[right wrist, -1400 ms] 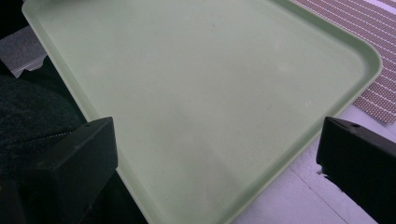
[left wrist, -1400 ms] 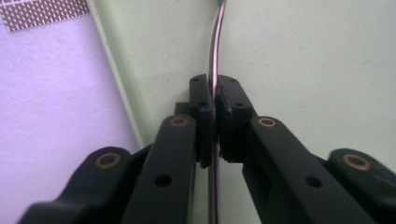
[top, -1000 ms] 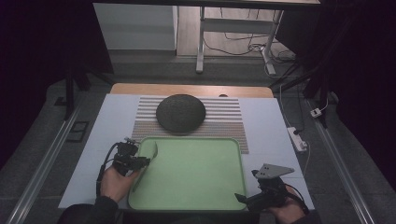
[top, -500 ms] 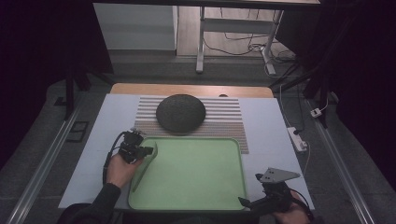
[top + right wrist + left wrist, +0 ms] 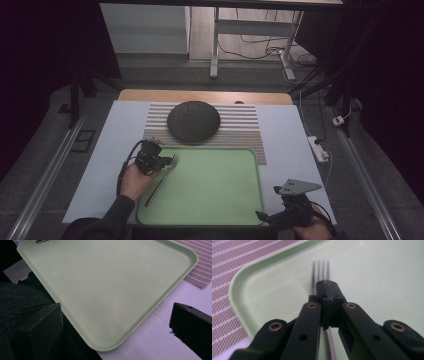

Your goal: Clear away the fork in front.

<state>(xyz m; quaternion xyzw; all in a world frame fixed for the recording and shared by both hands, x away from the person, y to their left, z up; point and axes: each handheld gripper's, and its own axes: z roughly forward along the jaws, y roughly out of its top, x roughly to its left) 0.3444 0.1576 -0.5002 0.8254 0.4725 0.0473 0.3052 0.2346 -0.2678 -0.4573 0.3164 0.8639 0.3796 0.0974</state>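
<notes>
A metal fork (image 5: 159, 184) lies slanted on the left side of the green tray (image 5: 220, 190), tines toward the far edge. My left gripper (image 5: 162, 162) is shut on the fork near its neck. In the left gripper view the tines (image 5: 320, 266) stick out past the closed jaw tips, and the handle (image 5: 330, 345) runs back under them. My right gripper (image 5: 264, 217) hovers at the tray's near right corner, open, with nothing between its wide-apart jaws. The tray (image 5: 105, 285) lies ahead of them, with the fork's handle end (image 5: 42, 241) at the top edge.
A dark round dish (image 5: 193, 120) sits on a striped placemat (image 5: 240, 131) just beyond the tray. A white power strip (image 5: 318, 148) lies off the table's right edge. A dark sleeve (image 5: 17, 300) shows at the left of the right gripper view.
My left gripper has moved right, carrying the fork over the tray's left edge onto the tray. The right gripper has drifted back toward the near edge of the table.
</notes>
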